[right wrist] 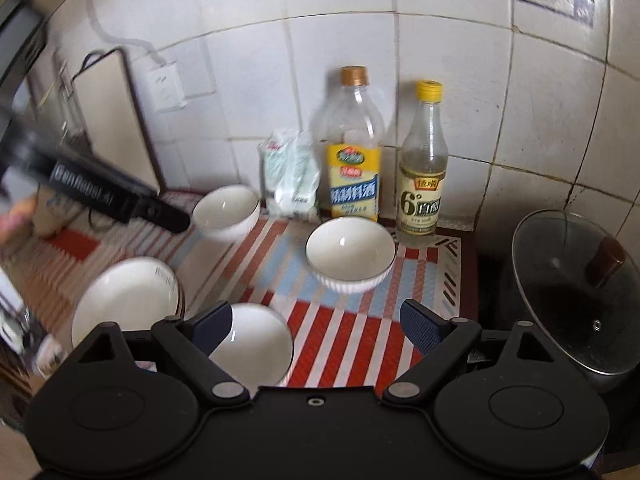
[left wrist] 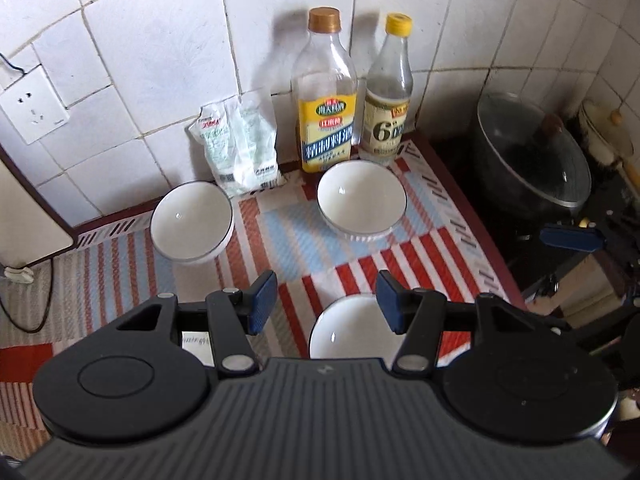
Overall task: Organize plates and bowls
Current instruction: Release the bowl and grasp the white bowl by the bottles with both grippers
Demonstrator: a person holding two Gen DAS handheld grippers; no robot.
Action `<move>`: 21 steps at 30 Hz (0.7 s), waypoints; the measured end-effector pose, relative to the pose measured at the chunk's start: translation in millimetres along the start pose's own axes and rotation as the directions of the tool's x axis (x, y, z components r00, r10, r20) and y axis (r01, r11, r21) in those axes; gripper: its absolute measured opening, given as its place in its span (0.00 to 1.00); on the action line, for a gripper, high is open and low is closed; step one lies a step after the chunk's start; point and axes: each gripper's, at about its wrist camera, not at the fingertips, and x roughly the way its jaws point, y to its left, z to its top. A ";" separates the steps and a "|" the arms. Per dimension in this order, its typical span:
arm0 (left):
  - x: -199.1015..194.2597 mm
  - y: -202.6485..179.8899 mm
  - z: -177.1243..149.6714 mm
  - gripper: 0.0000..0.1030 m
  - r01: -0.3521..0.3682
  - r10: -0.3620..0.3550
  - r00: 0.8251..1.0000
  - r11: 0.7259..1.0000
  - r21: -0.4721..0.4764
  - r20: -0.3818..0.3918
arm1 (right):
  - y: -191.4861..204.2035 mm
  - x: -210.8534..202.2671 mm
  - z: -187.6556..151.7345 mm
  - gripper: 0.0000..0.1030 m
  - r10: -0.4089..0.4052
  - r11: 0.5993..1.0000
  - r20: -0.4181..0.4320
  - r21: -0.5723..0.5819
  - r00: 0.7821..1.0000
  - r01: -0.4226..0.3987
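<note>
Three white bowls with dark rims sit on a striped mat (left wrist: 320, 248). In the left wrist view one bowl (left wrist: 192, 222) is at the back left, one (left wrist: 362, 200) at the back middle, one (left wrist: 346, 330) just under my open left gripper (left wrist: 326, 300). The right wrist view shows the same bowls: back left bowl (right wrist: 226, 212), back middle bowl (right wrist: 351, 254), near bowl (right wrist: 256, 344), plus a white plate (right wrist: 124, 300) at the left. My right gripper (right wrist: 316, 326) is open and empty above the mat, its left finger over the near bowl. The left gripper's body (right wrist: 116, 196) shows blurred at the left.
Two bottles (left wrist: 326, 96) (left wrist: 388, 92) and a white bag (left wrist: 240, 144) stand against the tiled wall. A dark pot with a glass lid (right wrist: 576, 296) sits at the right on the stove. A wall socket (left wrist: 34, 106) and a white board (right wrist: 116, 120) are at the left.
</note>
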 end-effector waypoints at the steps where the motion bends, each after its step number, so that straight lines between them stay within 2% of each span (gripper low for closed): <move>1: 5.7 2.1 4.1 0.52 0.009 -0.009 1.000 1.000 -0.004 0.002 | -4.9 6.4 4.5 0.90 0.004 1.000 0.002 0.020 1.000 -0.004; 5: 34.8 8.0 19.1 0.52 0.010 -0.010 1.000 1.000 -0.014 -0.015 | -29.2 40.6 17.5 0.89 0.056 0.988 -0.022 0.148 0.998 -0.052; 8: 57.8 11.7 26.7 0.52 -0.005 0.004 1.000 1.000 -0.023 -0.013 | -49.5 74.9 23.9 0.85 0.097 0.945 -0.075 0.320 0.992 -0.068; 10: 76.5 16.1 30.7 0.50 -0.002 0.002 1.000 1.000 -0.028 -0.023 | -58.2 96.9 26.3 0.82 0.114 0.920 -0.095 0.386 0.989 -0.069; 14: 116.4 22.0 38.6 0.48 0.019 -0.020 0.999 0.999 -0.027 -0.047 | -66.4 137.0 26.7 0.67 0.091 0.895 -0.141 0.445 0.986 -0.019; 15: 125.4 22.5 40.0 0.45 0.027 -0.028 0.998 0.999 -0.024 -0.050 | -67.2 146.5 26.3 0.61 0.078 0.893 -0.155 0.450 0.985 0.000; 19: 156.3 16.5 44.2 0.33 0.024 -0.022 0.998 0.999 0.031 -0.061 | -72.1 174.5 18.3 0.53 -0.017 0.875 -0.205 0.471 0.979 0.114; 21: 169.3 13.2 46.0 0.26 0.050 -0.046 0.996 0.997 0.066 -0.071 | -75.3 185.1 13.6 0.48 -0.044 0.858 -0.228 0.490 0.973 0.154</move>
